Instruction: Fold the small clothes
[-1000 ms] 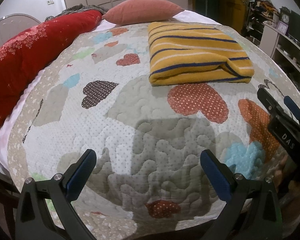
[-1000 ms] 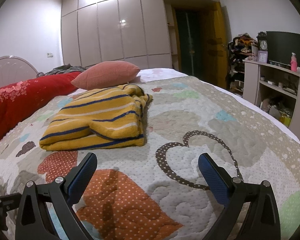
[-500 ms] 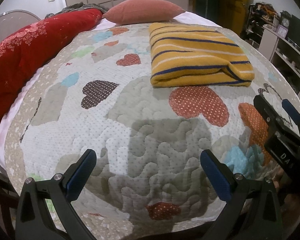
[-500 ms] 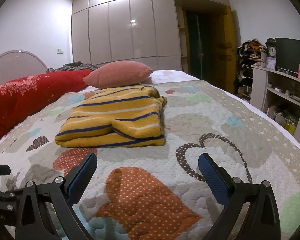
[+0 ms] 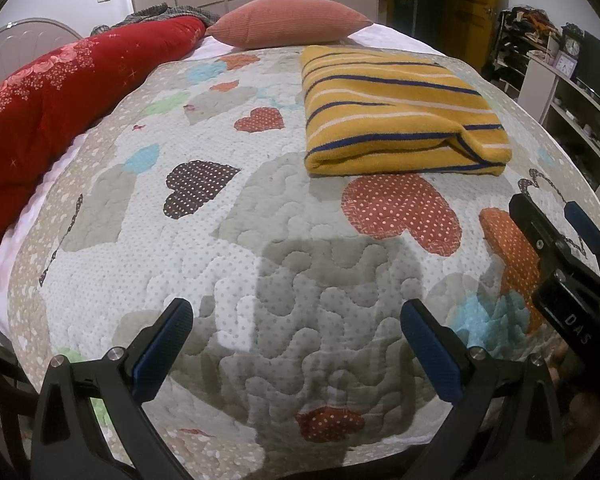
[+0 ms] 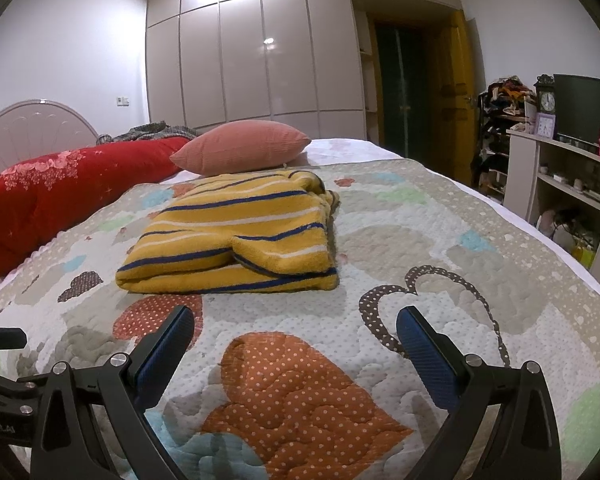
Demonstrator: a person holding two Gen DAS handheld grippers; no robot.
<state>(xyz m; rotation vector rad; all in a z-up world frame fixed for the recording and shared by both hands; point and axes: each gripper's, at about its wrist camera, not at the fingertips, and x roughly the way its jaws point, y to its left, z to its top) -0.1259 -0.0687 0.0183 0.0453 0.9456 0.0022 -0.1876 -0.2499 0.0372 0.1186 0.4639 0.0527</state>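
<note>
A yellow garment with blue and white stripes (image 5: 400, 116) lies folded into a thick rectangle on the quilted bedspread (image 5: 260, 240); the right wrist view shows the same garment (image 6: 236, 236) ahead and slightly left. My left gripper (image 5: 296, 320) is open over bare quilt, well short of the garment, nothing between its fingers. My right gripper (image 6: 296, 324) is also open and empty above an orange dotted heart patch. The right gripper's black body (image 5: 568, 264) shows at the right edge of the left wrist view.
A long red floral bolster (image 5: 60, 108) runs along the bed's left side. A pink pillow (image 5: 288, 20) rests behind the garment. White shelving (image 6: 568, 196) with a clock and a dark screen stands to the right. Wardrobe doors (image 6: 260, 60) fill the back wall.
Both grippers have drawn back slightly and tilted up, so more of the room shows. The garment has stayed still, and both grippers have stayed open.
</note>
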